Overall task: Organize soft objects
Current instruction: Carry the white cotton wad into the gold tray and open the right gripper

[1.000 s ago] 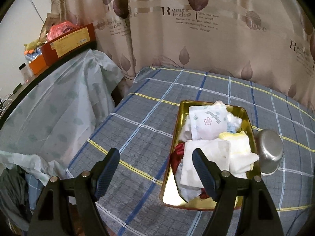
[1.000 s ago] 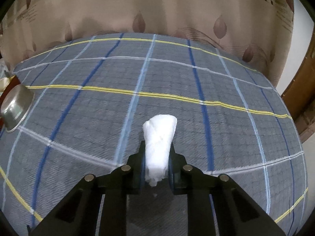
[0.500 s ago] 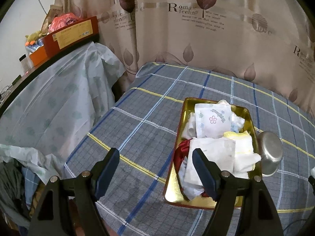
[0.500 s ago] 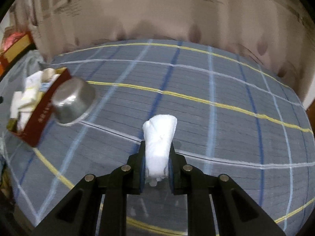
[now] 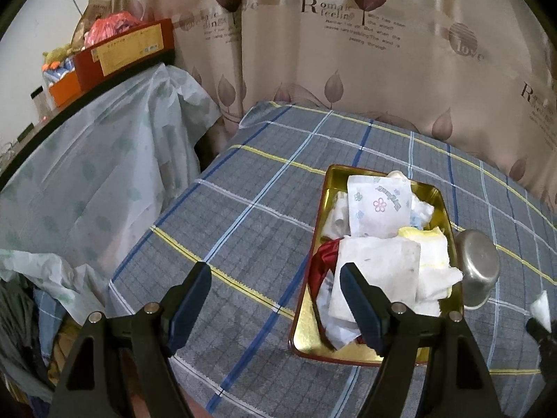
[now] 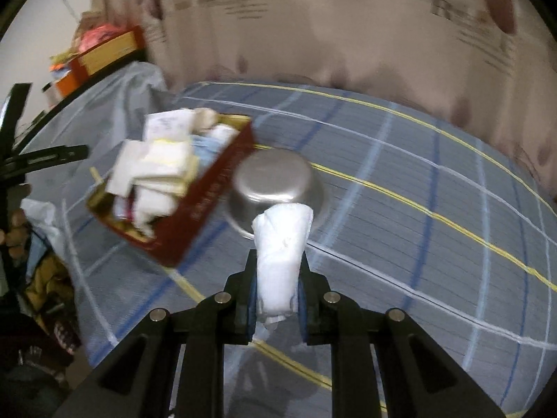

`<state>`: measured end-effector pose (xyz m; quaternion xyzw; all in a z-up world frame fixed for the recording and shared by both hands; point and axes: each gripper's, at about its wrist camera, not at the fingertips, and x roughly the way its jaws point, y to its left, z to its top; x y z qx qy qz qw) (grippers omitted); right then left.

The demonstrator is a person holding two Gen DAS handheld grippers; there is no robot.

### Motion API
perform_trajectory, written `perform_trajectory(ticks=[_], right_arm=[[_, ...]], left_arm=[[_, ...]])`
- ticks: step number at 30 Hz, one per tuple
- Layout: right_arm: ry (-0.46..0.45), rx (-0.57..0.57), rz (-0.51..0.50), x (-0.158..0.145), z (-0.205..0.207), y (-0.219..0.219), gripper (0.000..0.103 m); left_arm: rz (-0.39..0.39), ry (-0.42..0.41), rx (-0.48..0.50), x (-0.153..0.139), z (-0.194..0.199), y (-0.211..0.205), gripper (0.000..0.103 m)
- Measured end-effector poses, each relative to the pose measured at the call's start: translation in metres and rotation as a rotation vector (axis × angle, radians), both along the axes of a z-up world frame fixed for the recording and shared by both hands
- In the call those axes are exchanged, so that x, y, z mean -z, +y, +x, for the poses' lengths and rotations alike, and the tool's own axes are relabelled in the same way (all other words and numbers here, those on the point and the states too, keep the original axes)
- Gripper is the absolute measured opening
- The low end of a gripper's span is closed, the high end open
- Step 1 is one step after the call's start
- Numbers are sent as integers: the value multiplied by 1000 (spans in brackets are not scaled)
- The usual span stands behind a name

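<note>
My right gripper (image 6: 276, 294) is shut on a rolled white cloth (image 6: 282, 244) and holds it above the plaid tablecloth, just in front of an upturned steel bowl (image 6: 275, 183). The gold-lined red tin tray (image 6: 205, 191) piled with white cloths and packets (image 6: 153, 163) lies left of the bowl. In the left wrist view the tray (image 5: 310, 299) sits right of centre with its soft pile (image 5: 379, 240), the bowl (image 5: 477, 264) beside it. My left gripper (image 5: 275, 299) is open and empty above the cloth, its right finger over the tray's near end. The white cloth tip (image 5: 540, 306) shows at the right edge.
A plaid tablecloth (image 5: 243, 216) covers the table. A plastic-draped side table (image 5: 87, 160) with red and orange boxes (image 5: 122, 52) stands left. A leaf-print curtain (image 5: 348, 52) hangs behind. Clutter lies on the floor at lower left (image 6: 41, 278).
My right gripper has swung left with the white cloth, bringing the bowl and tray into its view. My left gripper has drawn back slightly and stays open.
</note>
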<state>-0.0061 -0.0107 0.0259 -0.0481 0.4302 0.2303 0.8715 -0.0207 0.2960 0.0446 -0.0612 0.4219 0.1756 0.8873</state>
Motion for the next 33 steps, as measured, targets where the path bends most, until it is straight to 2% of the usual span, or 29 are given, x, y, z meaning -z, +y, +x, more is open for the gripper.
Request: perform_trajectory(ticks=[5, 14, 24, 33], right_arm=[[3, -90, 35, -7, 1, 40, 16], [4, -221, 41, -11, 8, 109, 16], [37, -262, 7, 6, 19, 149, 16], [56, -226, -1, 24, 44, 158, 16]], left_arm=[[-13, 17, -23, 3, 0, 8, 78], [6, 19, -44, 3, -3, 18, 78], [-2, 20, -70, 3, -5, 27, 78], [-11, 32, -92, 7, -5, 33, 78]])
